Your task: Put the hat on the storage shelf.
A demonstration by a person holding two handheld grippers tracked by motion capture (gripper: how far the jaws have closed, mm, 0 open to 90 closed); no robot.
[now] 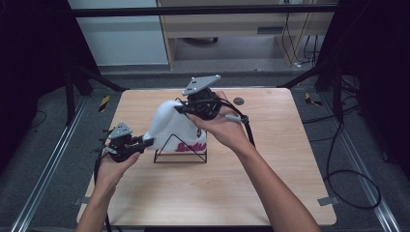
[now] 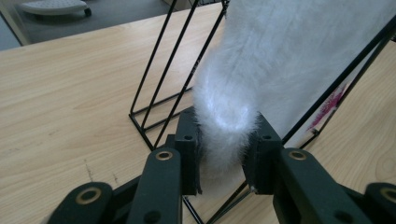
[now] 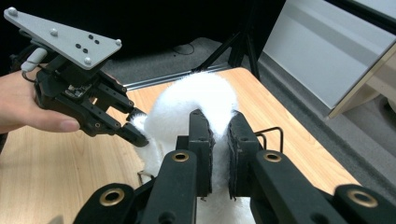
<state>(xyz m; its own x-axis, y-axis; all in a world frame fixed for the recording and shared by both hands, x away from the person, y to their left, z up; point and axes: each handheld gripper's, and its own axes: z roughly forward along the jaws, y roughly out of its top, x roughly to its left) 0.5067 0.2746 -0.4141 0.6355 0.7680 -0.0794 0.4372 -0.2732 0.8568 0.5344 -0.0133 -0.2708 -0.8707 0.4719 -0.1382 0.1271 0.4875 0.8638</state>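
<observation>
A white fluffy cloth (image 1: 170, 126) with pink lettering hangs over a black wire rack (image 1: 181, 155) at the middle of the table. My left gripper (image 1: 147, 141) pinches the cloth's lower left corner (image 2: 227, 128) between its jaws. My right gripper (image 1: 180, 108) is shut on the top fold of the cloth (image 3: 196, 100), above the rack. In the right gripper view the left gripper (image 3: 138, 138) bites the cloth's edge at the left, held by a hand.
The wooden table (image 1: 270, 183) has open room in front of and to the right of the rack. A small dark disc (image 1: 238, 101) lies near the back edge. Cables (image 1: 348, 174) trail off the right side onto the floor.
</observation>
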